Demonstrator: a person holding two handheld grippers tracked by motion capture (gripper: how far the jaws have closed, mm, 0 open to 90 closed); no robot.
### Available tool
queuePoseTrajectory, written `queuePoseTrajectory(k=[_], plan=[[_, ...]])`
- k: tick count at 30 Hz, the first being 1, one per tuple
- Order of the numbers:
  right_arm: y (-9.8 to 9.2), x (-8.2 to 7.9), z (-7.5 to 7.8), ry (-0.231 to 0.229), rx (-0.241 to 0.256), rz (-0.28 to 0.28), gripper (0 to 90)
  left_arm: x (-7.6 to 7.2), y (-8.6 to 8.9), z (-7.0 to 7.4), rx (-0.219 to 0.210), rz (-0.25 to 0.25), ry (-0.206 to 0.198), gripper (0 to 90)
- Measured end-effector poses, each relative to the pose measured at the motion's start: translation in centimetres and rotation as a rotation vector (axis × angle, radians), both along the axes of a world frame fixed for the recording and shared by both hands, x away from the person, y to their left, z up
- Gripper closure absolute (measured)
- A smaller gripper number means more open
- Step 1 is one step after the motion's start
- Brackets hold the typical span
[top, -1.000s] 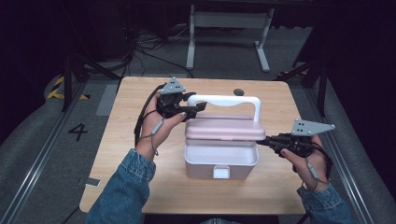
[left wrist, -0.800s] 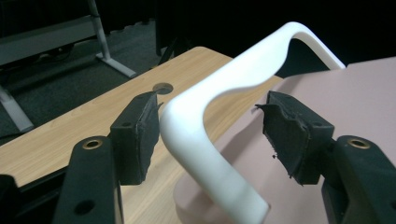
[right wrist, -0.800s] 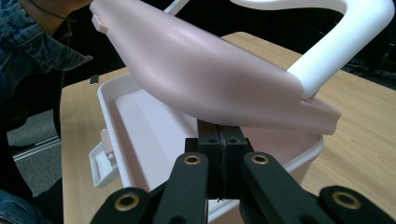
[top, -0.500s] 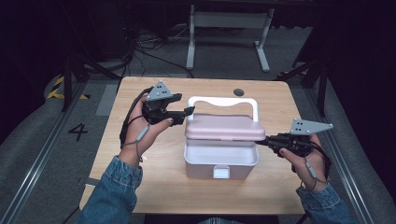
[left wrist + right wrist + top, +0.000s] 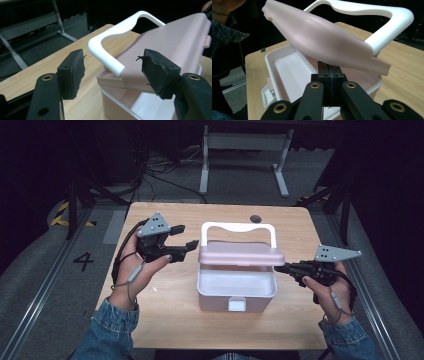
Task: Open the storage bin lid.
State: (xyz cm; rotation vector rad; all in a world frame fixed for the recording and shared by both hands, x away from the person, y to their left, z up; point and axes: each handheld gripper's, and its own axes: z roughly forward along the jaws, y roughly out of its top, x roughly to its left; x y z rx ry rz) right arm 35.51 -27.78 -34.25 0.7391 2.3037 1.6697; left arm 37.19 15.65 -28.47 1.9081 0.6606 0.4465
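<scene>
A white box (image 5: 235, 287) stands mid-table with its pink lid (image 5: 240, 254) lifted and tilted over the open tray. Its white handle (image 5: 237, 226) rises behind the lid. My left gripper (image 5: 186, 236) is open, just left of the lid and apart from it. In the left gripper view the handle's corner (image 5: 120, 27) and the lid (image 5: 170, 42) lie beyond the spread pads (image 5: 73, 72). My right gripper (image 5: 279, 268) is shut, its tips tucked under the lid's right edge. In the right gripper view the closed tips (image 5: 328, 72) sit beneath the lid (image 5: 324, 37), above the white tray (image 5: 289, 70).
The wooden table (image 5: 165, 320) has bare surface around the box and a cable hole (image 5: 256, 219) at the back. A small latch (image 5: 237, 304) hangs on the box front. Beyond the table stand a metal frame (image 5: 245, 142) and floor cables.
My left gripper has drawn back to the left, away from the handle and lid. The right gripper has held still under the lid's edge, and the lid stays raised.
</scene>
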Motion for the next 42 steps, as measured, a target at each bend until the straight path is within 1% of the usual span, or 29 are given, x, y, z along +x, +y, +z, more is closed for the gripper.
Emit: queuePoseTrajectory(k=[3, 8, 10, 12, 14, 16, 17, 18, 20, 22, 24, 25, 27, 28, 31, 34, 36, 39, 41, 42], plan=[[0.0, 0.0, 0.1, -0.005, -0.002, -0.006, 90.0, -0.4, 0.2, -0.2, 0.001, -0.002, 0.005, 35.8], [-0.1, 0.1, 0.2, -0.007, 0.005, -0.017, 90.0, -1.2, 0.4, -1.0, 0.013, -0.016, 0.012, 35.7], [-0.1, 0.2, 0.3, -0.008, 0.010, -0.020, 90.0, -1.5, 0.3, -1.3, 0.015, -0.023, 0.004, 35.8], [-0.2, 0.2, 0.3, -0.008, 0.014, -0.022, 90.0, -1.7, 0.2, -1.7, 0.009, -0.029, 0.008, 35.8], [-0.2, 0.3, 0.4, -0.010, 0.017, -0.025, 90.0, -1.9, 0.1, -2.1, 0.017, -0.042, 0.014, 35.8], [-0.2, 0.2, 0.4, -0.010, 0.018, -0.029, 90.0, -2.0, 0.0, -2.3, 0.017, -0.044, 0.016, 35.8], [-0.3, 0.2, 0.5, -0.009, 0.017, -0.030, 90.0, -2.0, -0.1, -2.7, 0.015, -0.045, 0.018, 35.6], [-0.3, 0.2, 0.5, -0.010, 0.019, -0.032, 90.0, -2.0, -0.1, -2.8, 0.009, -0.040, 0.016, 35.6], [-0.3, 0.2, 0.5, -0.009, 0.023, -0.031, 90.0, -2.0, 0.0, -2.9, 0.010, -0.035, 0.012, 35.7], [-0.3, 0.2, 0.5, -0.011, 0.022, -0.032, 90.0, -2.0, -0.1, -3.2, 0.024, -0.035, 0.009, 35.6], [-0.3, 0.2, 0.5, -0.017, 0.021, -0.033, 90.0, -2.1, -0.3, -3.5, 0.027, -0.051, 0.020, 35.4], [-0.3, 0.2, 0.5, -0.017, 0.021, -0.033, 90.0, -2.2, -0.4, -3.6, 0.036, -0.059, 0.017, 35.3], [-0.4, 0.2, 0.6, -0.014, 0.026, -0.034, 90.0, -2.2, -0.6, -3.7, 0.041, -0.058, 0.020, 35.3], [-0.3, 0.3, 0.6, -0.014, 0.028, -0.034, 90.0, -2.1, -0.7, -3.7, 0.045, -0.058, 0.008, 35.3], [-0.4, 0.3, 0.6, -0.016, 0.029, -0.036, 90.0, -2.0, -1.3, -3.9, 0.046, -0.057, 0.005, 35.1], [-0.4, 0.3, 0.7, -0.018, 0.031, -0.037, 90.0, -1.7, -1.8, -4.0, 0.046, -0.059, -0.005, 34.9], [-0.5, 0.4, 0.8, -0.017, 0.039, -0.042, 90.0, -1.3, -2.2, -4.0, 0.043, -0.049, -0.017, 34.7], [-0.5, 0.7, 0.9, -0.021, 0.047, -0.045, 90.0, -1.0, -2.3, -4.0, 0.024, -0.039, -0.019, 34.6], [-0.5, 0.8, 1.0, -0.026, 0.050, -0.047, 90.0, -0.7, -2.3, -3.9, 0.020, -0.039, -0.022, 34.6], [-0.5, 0.9, 1.1, -0.029, 0.049, -0.049, 90.0, -0.5, -2.3, -3.9, 0.015, -0.046, -0.014, 34.4]])
